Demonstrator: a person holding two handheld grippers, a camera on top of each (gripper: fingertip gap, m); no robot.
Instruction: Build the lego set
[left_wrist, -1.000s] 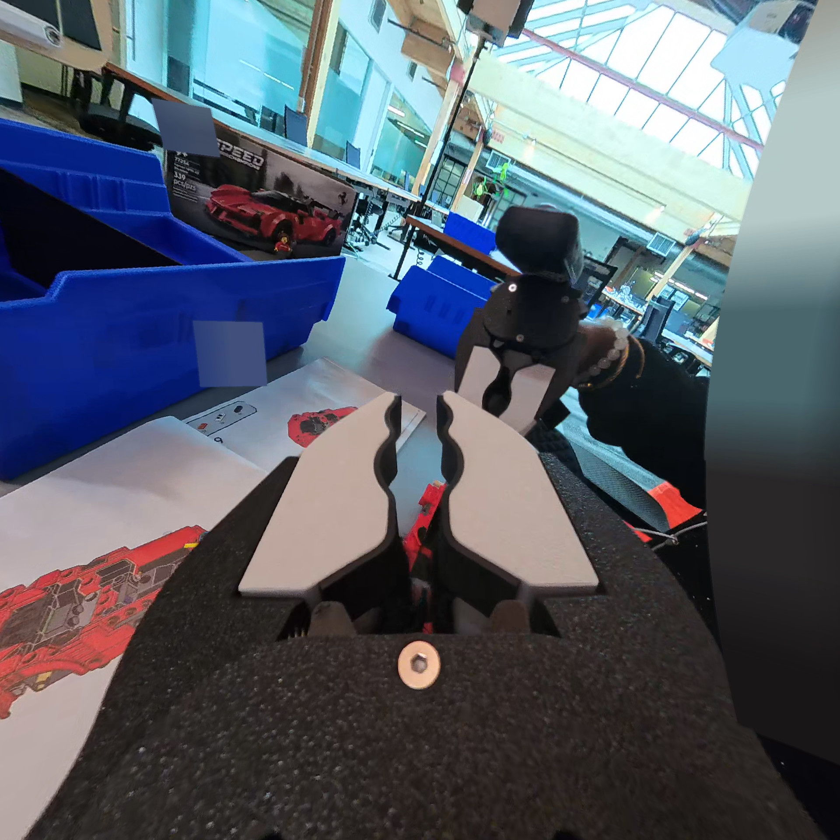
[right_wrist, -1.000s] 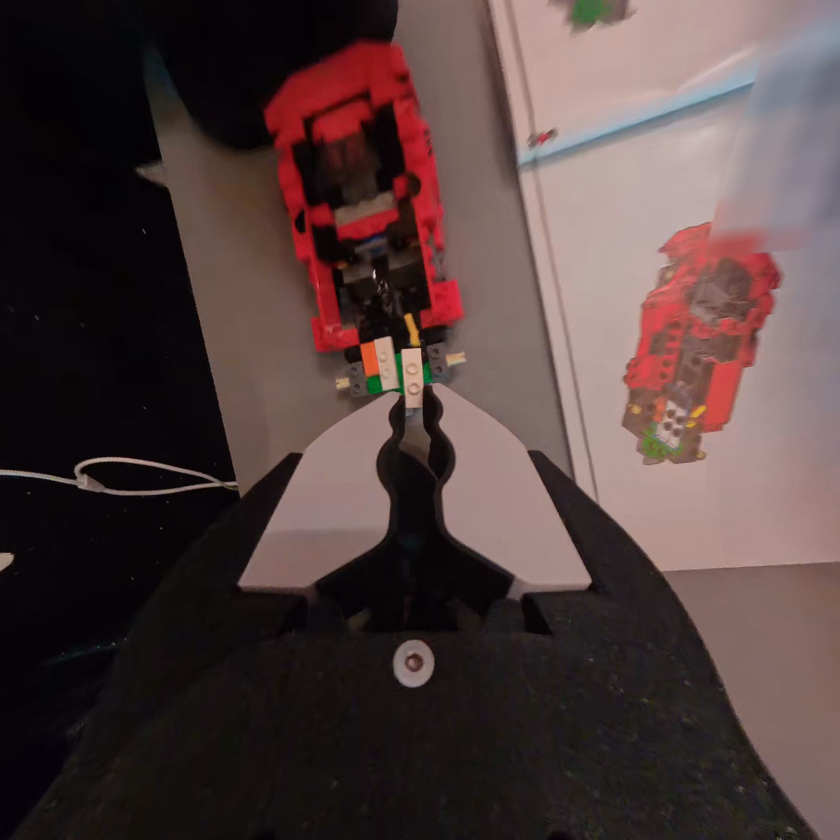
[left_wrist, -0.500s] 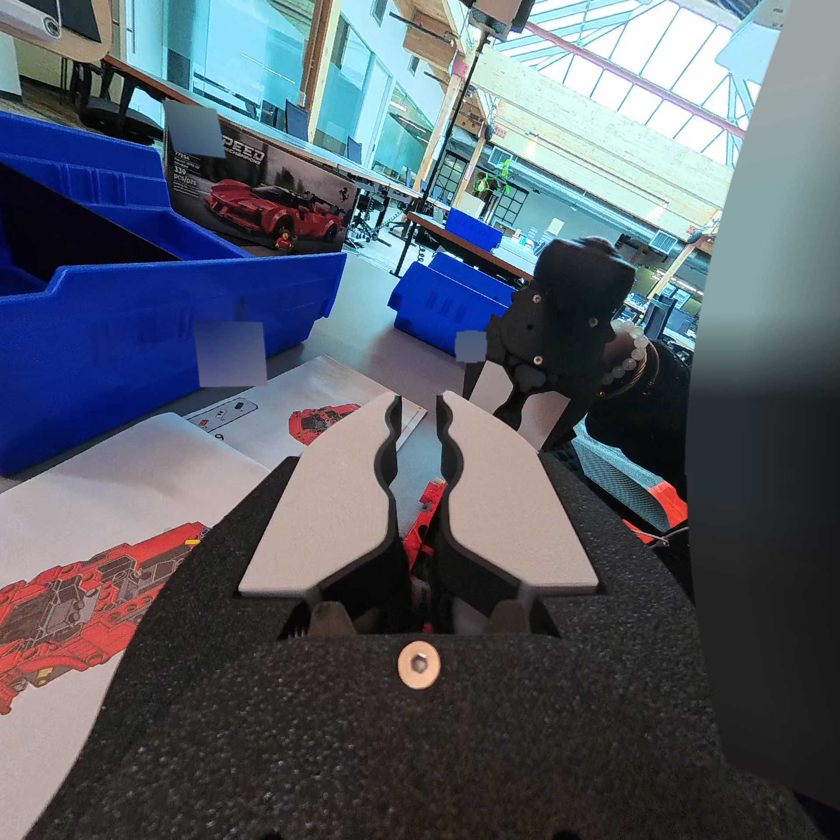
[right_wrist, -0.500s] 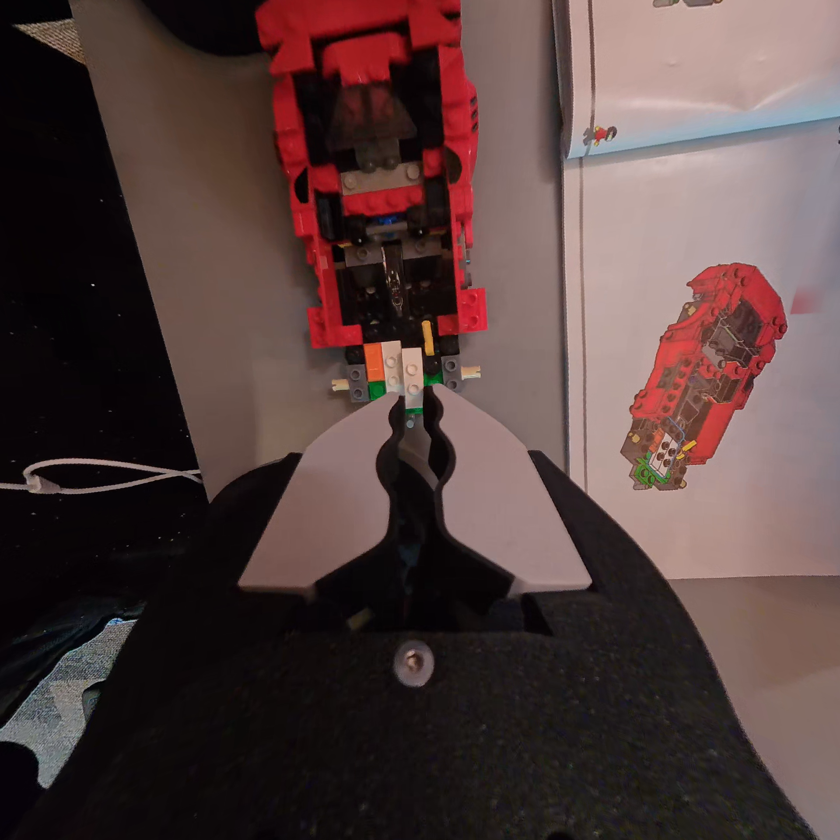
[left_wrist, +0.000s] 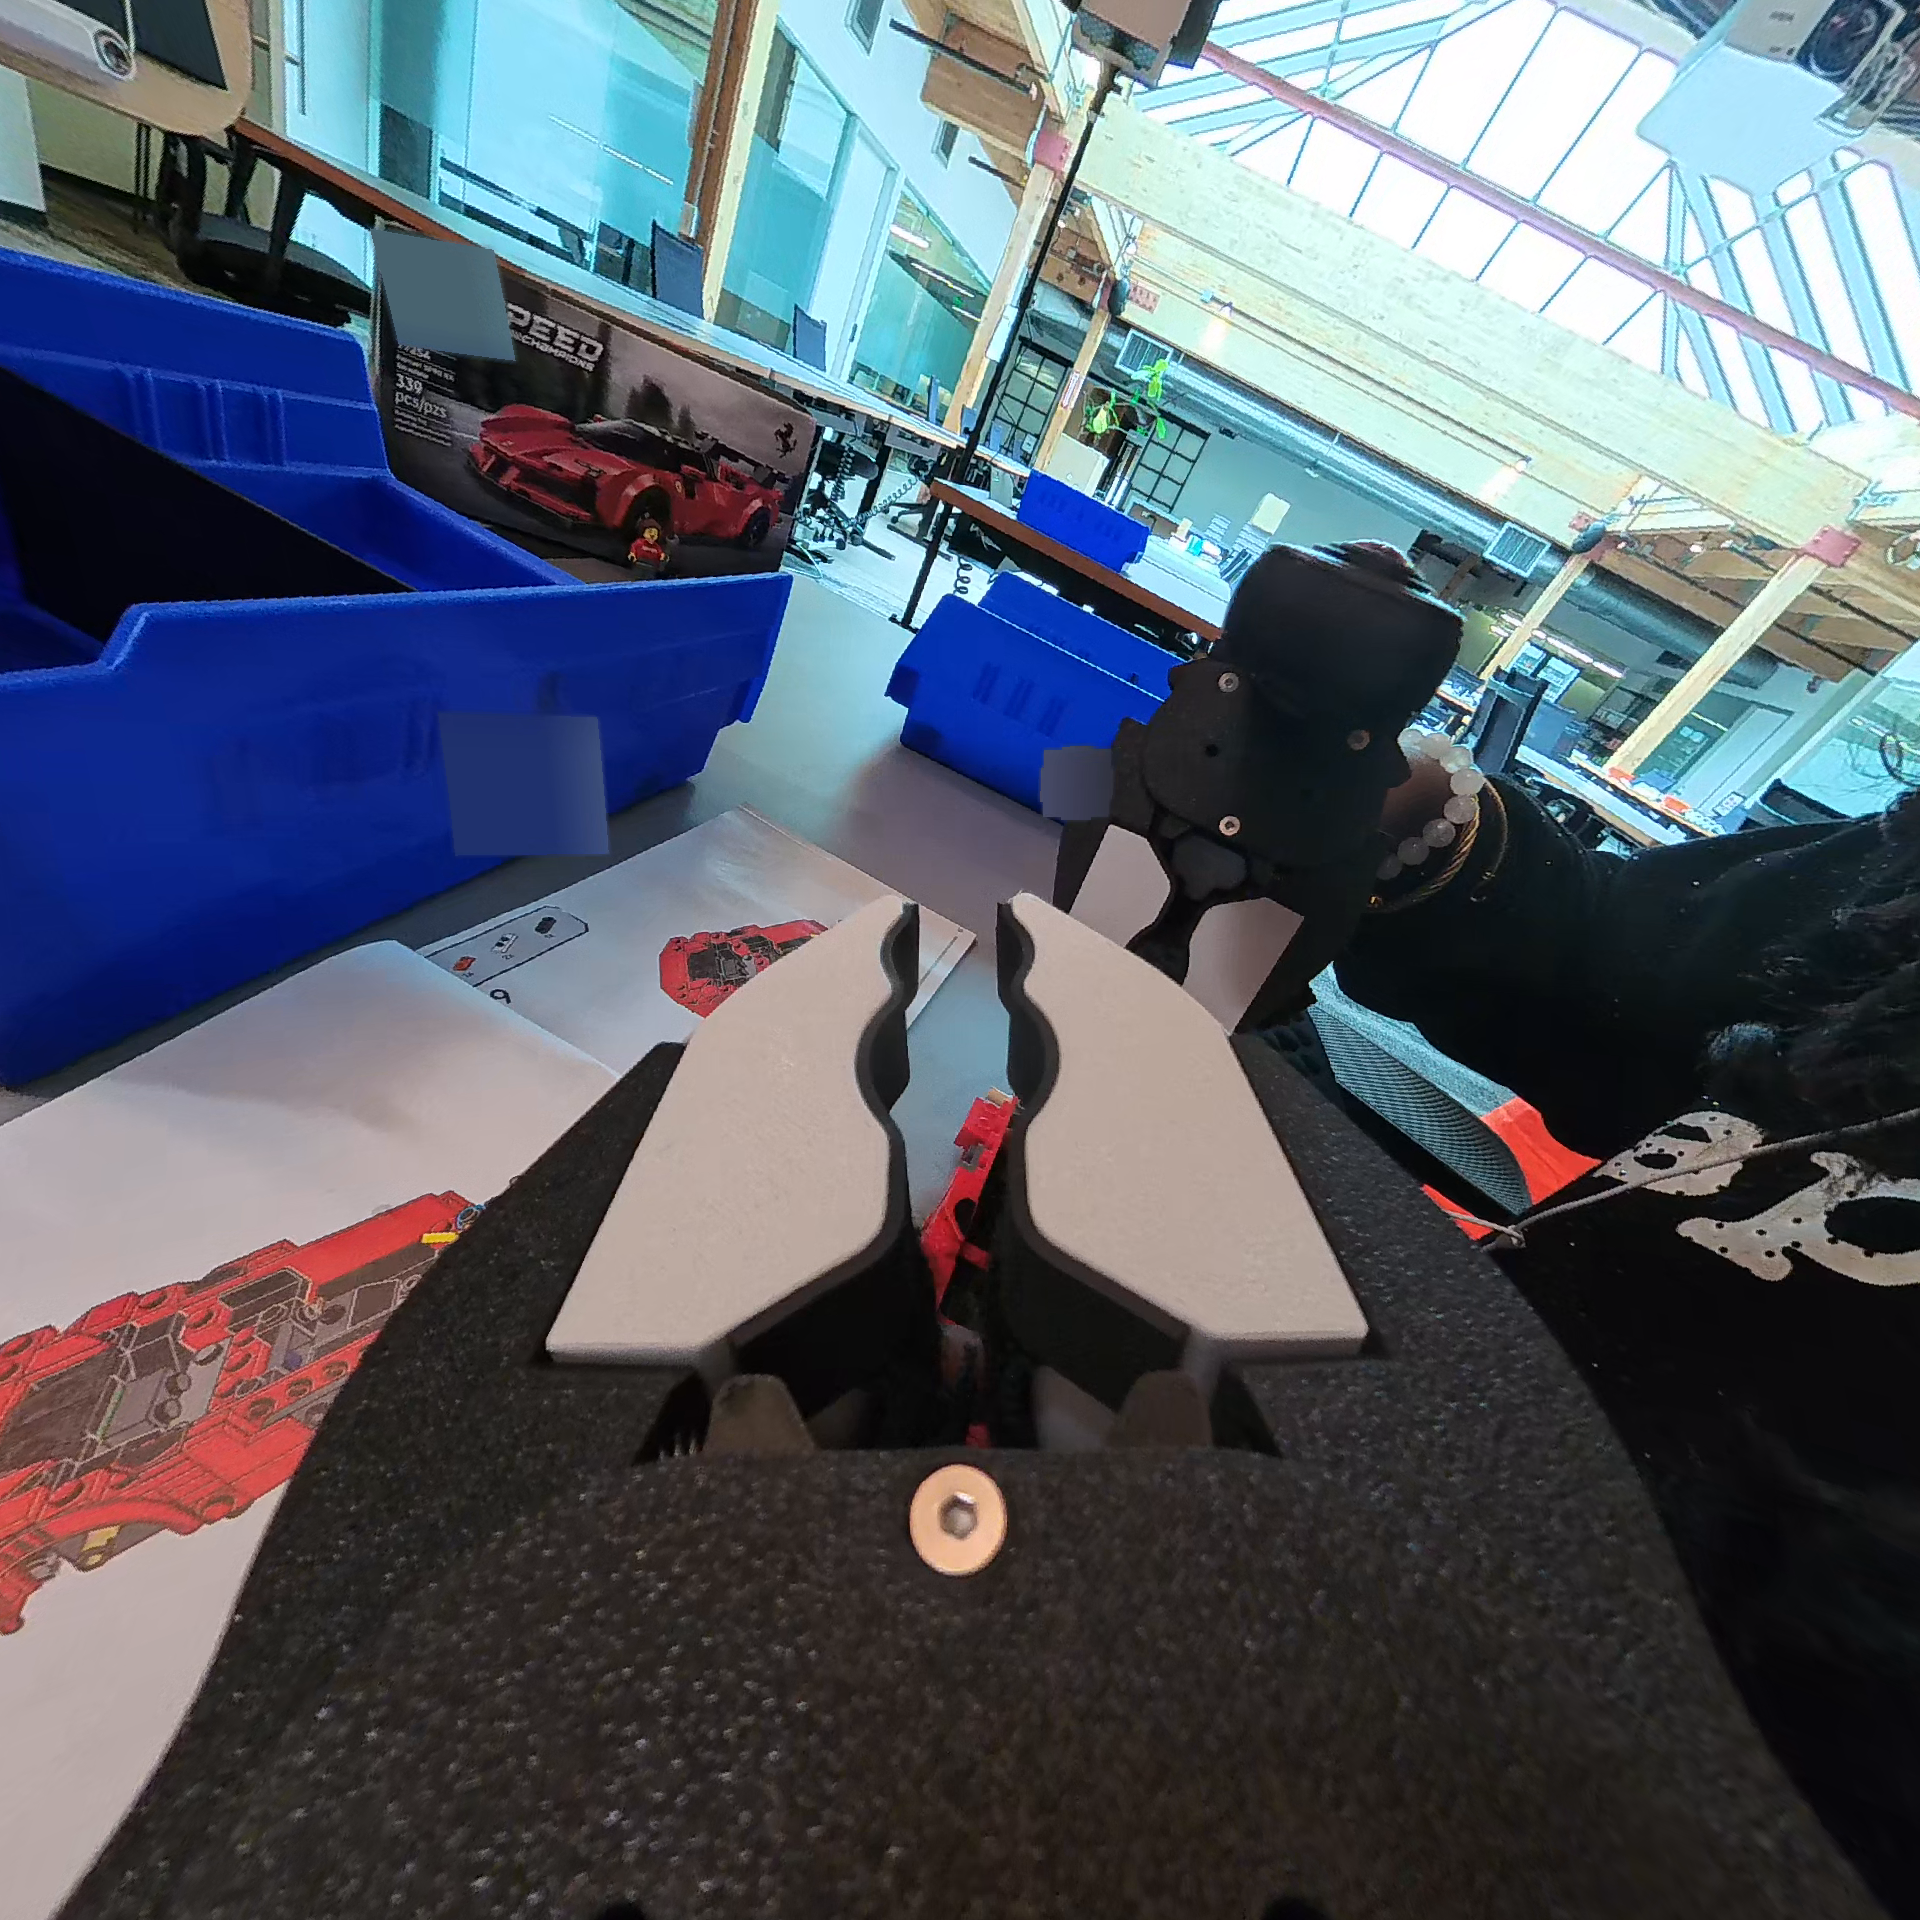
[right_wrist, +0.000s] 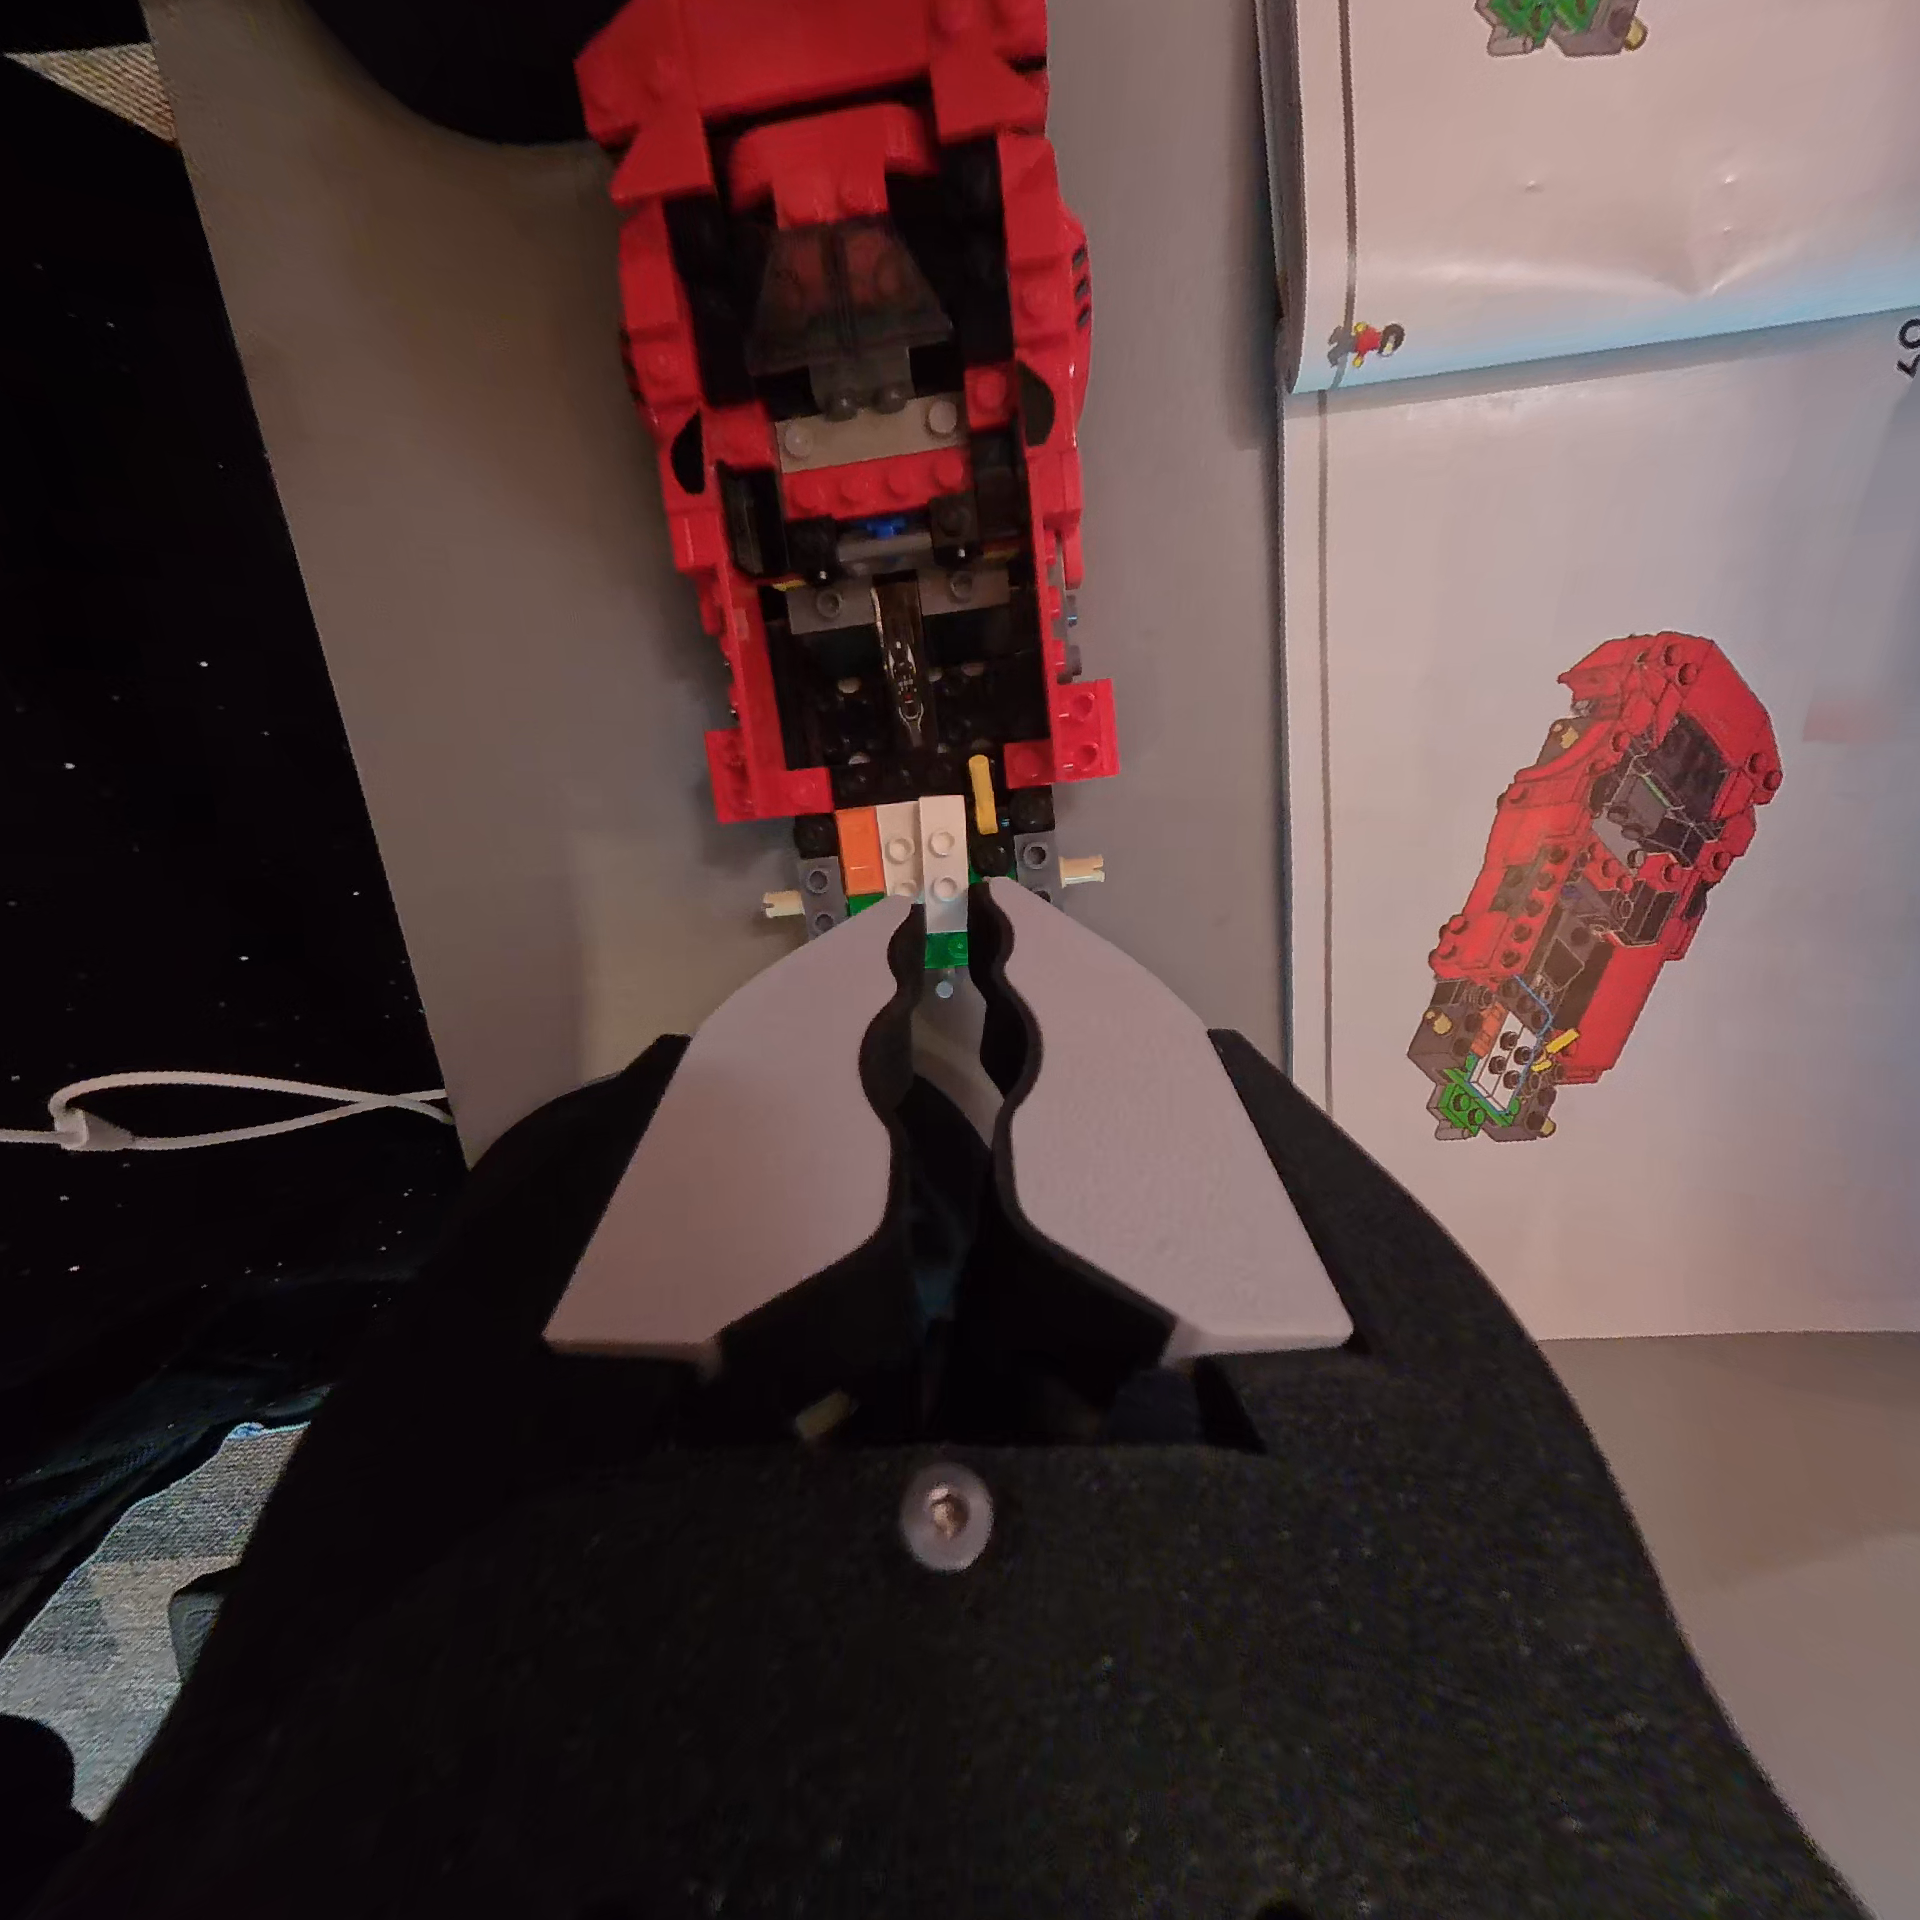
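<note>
A partly built red lego car (right_wrist: 862, 468) lies lengthwise on the grey table. Its near end shows orange, white and green plates. My right gripper (right_wrist: 948, 899) is at that near end, shut on a thin white plate (right_wrist: 943, 862) that lies on the car beside another white plate. My left gripper (left_wrist: 958, 914) is shut on the car's far end; a strip of red car (left_wrist: 971, 1164) shows deep between its fingers. The right gripper (left_wrist: 1179, 935) also shows ahead in the left wrist view, pointing down, held by a black-sleeved hand.
The open instruction booklet (right_wrist: 1558, 831) lies right of the car and also shows in the left wrist view (left_wrist: 260, 1091). A large blue bin (left_wrist: 312, 748), the set's box (left_wrist: 592, 457) and a smaller blue bin (left_wrist: 1018, 686) stand behind. A white cable (right_wrist: 208, 1101) lies on dark cloth at the left. Left tips to right tips: about 15 cm.
The right gripper has straightened in line with the car and moved in, bringing the white plate onto the car's near end. In the left wrist view it shifted right and lower. The left gripper has stayed put.
</note>
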